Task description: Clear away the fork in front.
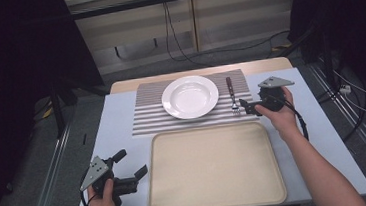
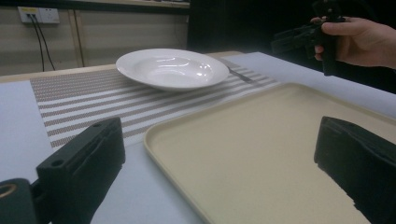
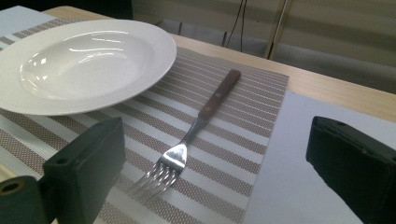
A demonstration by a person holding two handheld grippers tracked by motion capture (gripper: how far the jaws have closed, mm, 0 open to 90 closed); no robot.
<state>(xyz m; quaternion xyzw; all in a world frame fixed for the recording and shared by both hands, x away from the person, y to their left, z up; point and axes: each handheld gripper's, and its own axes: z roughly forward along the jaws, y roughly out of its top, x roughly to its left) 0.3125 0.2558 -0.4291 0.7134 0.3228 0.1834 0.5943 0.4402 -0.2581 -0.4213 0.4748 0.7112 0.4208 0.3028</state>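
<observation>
Striped mat [image 1: 192,119]: R gripper [image 1: 248,106] gaping beside fork [image 1: 232,94].

Your left gripper [image 2: 219,154] hangs wide open over the beige tray [image 2: 261,154], the white plate [image 2: 172,68] on the striped placemat [image 2: 84,100] beyond.

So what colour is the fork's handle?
Reddish-brown wood on the fork; clearest in the right gripper view.

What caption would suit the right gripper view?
Open tool hovering over a fork beside a white plate on a striped placemat.
</observation>
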